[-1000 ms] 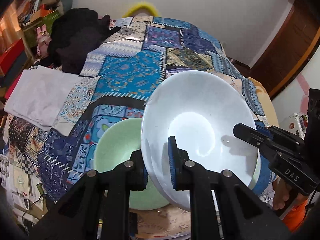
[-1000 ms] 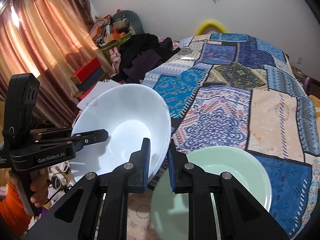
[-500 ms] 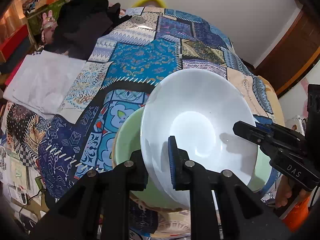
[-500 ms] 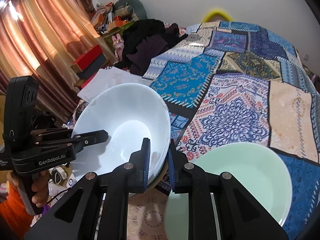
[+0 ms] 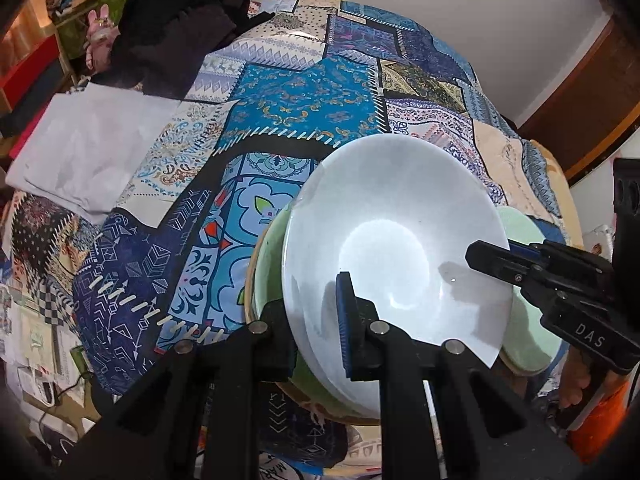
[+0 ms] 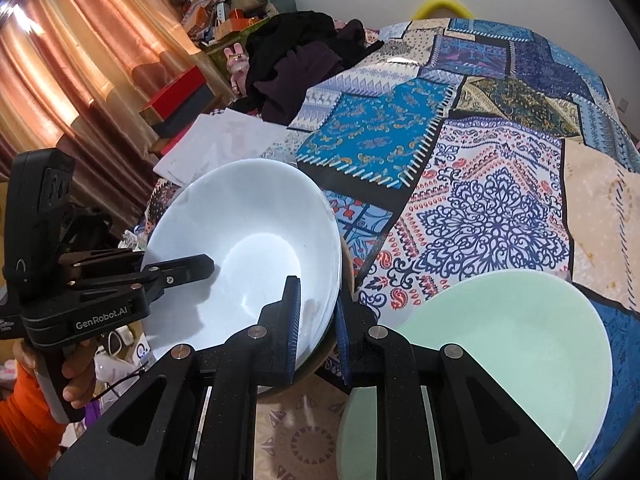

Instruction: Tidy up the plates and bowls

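A white bowl [image 5: 384, 248] hangs tilted just above the bed, gripped from two sides. My left gripper [image 5: 316, 304] is shut on its near rim, one pad inside and one finger outside. My right gripper [image 5: 492, 252] is shut on the right-hand rim. In the right wrist view the same white bowl [image 6: 248, 248] sits left of centre, with my right gripper [image 6: 318, 296] clamped on its edge and my left gripper [image 6: 180, 266] on the far side. A pale green dish [image 5: 528, 320] shows under the bowl on both sides; the pale green dish [image 6: 512, 360] rests on the bedspread.
A patchwork bedspread [image 5: 312, 92] covers the bed. A folded white cloth [image 5: 88, 144] and dark clothes [image 5: 176, 20] lie at its left side. A curtain [image 6: 80, 60] and a red box [image 6: 176, 92] stand beyond. A hand [image 6: 76, 372] holds the left gripper.
Both grippers have come down toward the bed with the white bowl still clamped between them. The green dish now lies closer under the bowl.
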`<state>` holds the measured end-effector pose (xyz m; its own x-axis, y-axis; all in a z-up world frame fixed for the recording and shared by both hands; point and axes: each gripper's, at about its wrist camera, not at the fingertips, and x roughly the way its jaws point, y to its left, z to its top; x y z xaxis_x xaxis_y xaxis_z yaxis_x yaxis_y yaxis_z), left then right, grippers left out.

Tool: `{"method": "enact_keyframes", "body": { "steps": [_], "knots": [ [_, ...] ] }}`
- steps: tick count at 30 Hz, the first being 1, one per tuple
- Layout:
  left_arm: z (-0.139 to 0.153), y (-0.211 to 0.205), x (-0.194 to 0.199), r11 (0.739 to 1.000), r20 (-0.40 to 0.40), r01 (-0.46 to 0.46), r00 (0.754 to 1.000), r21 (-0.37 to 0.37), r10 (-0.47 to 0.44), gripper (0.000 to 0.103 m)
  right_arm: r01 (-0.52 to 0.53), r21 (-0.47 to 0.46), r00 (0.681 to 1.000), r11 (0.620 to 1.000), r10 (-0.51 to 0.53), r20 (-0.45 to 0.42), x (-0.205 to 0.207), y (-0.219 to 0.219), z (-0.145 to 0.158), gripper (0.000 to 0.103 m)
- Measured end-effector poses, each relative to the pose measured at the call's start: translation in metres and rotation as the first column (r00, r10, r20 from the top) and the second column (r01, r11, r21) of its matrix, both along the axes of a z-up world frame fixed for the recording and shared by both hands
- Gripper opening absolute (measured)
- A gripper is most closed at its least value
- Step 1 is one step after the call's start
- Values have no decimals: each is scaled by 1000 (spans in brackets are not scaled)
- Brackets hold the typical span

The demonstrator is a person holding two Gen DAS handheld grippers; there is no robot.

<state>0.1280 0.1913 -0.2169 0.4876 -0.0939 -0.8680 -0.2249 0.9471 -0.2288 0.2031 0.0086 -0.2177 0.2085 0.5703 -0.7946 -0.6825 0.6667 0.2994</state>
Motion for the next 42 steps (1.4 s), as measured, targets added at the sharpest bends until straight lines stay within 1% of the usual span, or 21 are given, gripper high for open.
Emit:
{"method": "enact_keyframes", "body": {
  "steps": [5, 7, 11, 13, 14, 17, 20, 22, 27, 31, 36, 37, 38, 39, 41, 42],
  "knots": [
    [-2, 0, -2, 1000, -4, -3, 1000, 1, 3, 16, -5, -17, 1000, 1000, 5, 21, -1, -1, 0, 15],
    [-1, 0, -1, 1000, -5, -5, 1000, 6, 5, 16, -5, -13, 1000, 1000, 5, 16, -1, -2, 1, 15],
    [2, -1, -1, 1000, -1, -14, 1000, 28, 15, 16, -5, -15, 1000, 1000, 5, 11, 1, -2, 0, 15],
    [6, -1, -2, 998, 5, -25, 1000, 52, 25, 16, -3, -19, 1000, 1000, 4, 13, 0, -3, -1, 17],
    [7, 0, -2, 998, 9, -29, 1000, 52, 29, 16, -1, -19, 1000, 1000, 1, 17, 0, -3, -1, 18],
    [9, 6, -4, 999, 14, -40, 999, 12, 40, 16, -2, 0, 1000, 1000, 2, 24, 0, -5, 4, 18],
    [12, 9, -5, 999, 13, -47, 999, -5, 47, 16, -6, 5, 999, 1000, 5, 41, -3, -5, 8, 18],
    [12, 8, -5, 999, 10, -47, 999, -3, 47, 16, -7, 0, 999, 1000, 7, 52, -4, -5, 9, 18],
    [15, 9, -7, 999, 8, -49, 999, -7, 50, 16, -2, 3, 999, 1000, 1, 48, -2, -7, 9, 18],
    [16, 8, -7, 999, 2, -34, 999, 2, 34, 16, 4, 4, 999, 1000, -4, 45, -2, -9, 9, 19],
    [19, 10, -8, 1000, -2, -25, 1000, -10, 25, 17, 6, -7, 999, 1000, -6, 47, -2, -8, 7, 28],
    [20, 11, -10, 1000, 4, -21, 1000, -4, 21, 19, 3, -11, 999, 1000, -3, 51, -2, -7, 7, 28],
    [23, 11, -14, 1000, 19, -23, 1000, 10, 22, 27, -1, -13, 999, 1000, 2, 51, -3, -7, 7, 28],
    [27, 12, -18, 999, 38, -29, 999, 26, 28, 40, -4, -14, 999, 1000, 5, 51, -3, -6, 6, 29],
    [32, 15, -26, 998, 72, -41, 997, 43, 37, 52, -8, -18, 999, 1000, 9, 52, -3, -5, 5, 30],
    [32, 17, -29, 998, 78, -47, 996, 51, 43, 52, -10, -21, 999, 1000, 11, 52, -3, -4, 5, 31]
  ]
}}
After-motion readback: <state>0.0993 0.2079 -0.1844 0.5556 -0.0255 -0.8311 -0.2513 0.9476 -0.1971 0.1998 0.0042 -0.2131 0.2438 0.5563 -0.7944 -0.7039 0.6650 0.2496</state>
